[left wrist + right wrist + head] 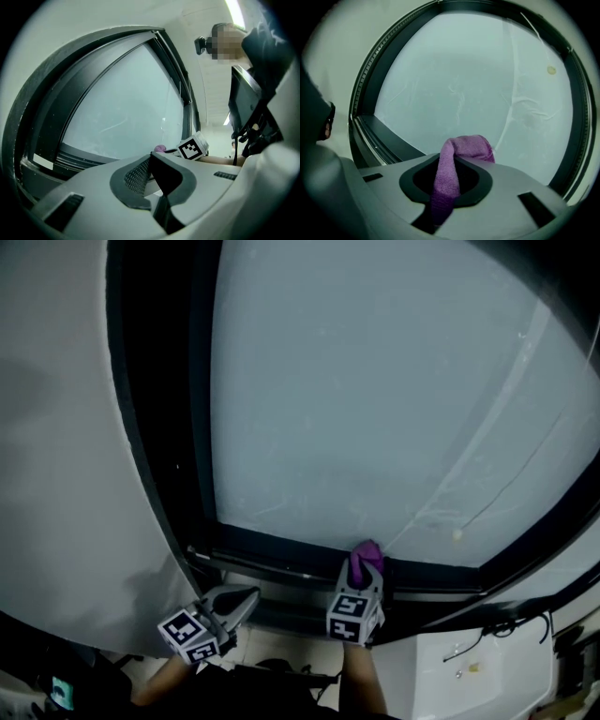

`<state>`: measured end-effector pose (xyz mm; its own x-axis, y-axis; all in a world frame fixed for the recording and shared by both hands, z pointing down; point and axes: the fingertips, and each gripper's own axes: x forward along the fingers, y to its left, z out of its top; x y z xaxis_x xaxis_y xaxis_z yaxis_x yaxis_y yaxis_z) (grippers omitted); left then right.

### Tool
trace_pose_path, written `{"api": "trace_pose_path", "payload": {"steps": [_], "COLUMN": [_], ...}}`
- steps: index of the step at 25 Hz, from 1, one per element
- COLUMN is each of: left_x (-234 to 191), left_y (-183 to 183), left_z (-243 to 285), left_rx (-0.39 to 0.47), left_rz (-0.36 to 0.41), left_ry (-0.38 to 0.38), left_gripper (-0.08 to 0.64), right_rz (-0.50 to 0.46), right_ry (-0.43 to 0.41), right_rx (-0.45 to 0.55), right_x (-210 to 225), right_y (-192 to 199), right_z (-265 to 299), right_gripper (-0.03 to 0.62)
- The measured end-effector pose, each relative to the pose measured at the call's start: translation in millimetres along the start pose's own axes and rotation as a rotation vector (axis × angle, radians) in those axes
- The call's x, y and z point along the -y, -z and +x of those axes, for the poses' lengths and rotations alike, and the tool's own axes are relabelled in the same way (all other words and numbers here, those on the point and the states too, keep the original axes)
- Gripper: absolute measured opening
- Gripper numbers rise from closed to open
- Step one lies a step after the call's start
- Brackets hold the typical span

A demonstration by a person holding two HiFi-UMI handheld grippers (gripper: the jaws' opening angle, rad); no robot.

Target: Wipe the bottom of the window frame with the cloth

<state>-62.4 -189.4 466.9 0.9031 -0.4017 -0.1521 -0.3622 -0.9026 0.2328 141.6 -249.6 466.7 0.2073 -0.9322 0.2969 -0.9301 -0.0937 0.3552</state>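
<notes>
The window's dark bottom frame (281,554) runs below the pale glass (375,381). My right gripper (363,570) is shut on a purple cloth (367,552), whose bunched end rests against the bottom frame near the glass. In the right gripper view the cloth (464,147) hangs down between the jaws (449,176), with the frame rail (382,136) off to the left. My left gripper (246,597) hovers lower left of the frame, jaws together with nothing in them. The left gripper view shows its tips (151,159), the frame (70,157), and the right gripper's marker cube (193,147).
A white wall (66,474) borders the window on the left. A thin pale line (487,427) crosses the glass diagonally. At lower right there is a white ledge with cables (469,662). A dark monitor (243,101) stands behind, in the left gripper view.
</notes>
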Motion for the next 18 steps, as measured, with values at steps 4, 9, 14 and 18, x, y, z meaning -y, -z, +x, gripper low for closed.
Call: {"api": "trace_pose_path", "payload": {"steps": [4,9,14,18], "left_x": [-1.2,-8.4,-4.7,5.6], "left_y": [-3.3,-2.0,-6.7,-6.5], "left_z": [-7.1,-16.1,-15.4,-14.2], "left_rx": [0.004,-0.002,0.009,0.018], "left_rz": [0.019,0.063,0.062,0.052], "left_ry": [-0.037,-0.102,-0.158,-0.215], "left_gripper": [-0.008,-0.008,-0.008,-0.008], "right_rz": [-0.011,-0.066,-0.081,-0.068], "right_ry": [-0.086,-0.180,-0.298,-0.341], "right_rx": [-0.049,-0.114,-0.125,-0.148], "right_x": [-5.1,-15.6,-24.2,-28.2], "right_y": [0.3,5.9,1.9,10.4], "right_z": [8.7,10.7,13.1,10.5], "right_gripper": [0.067,0.067,0.067,0.067]}}
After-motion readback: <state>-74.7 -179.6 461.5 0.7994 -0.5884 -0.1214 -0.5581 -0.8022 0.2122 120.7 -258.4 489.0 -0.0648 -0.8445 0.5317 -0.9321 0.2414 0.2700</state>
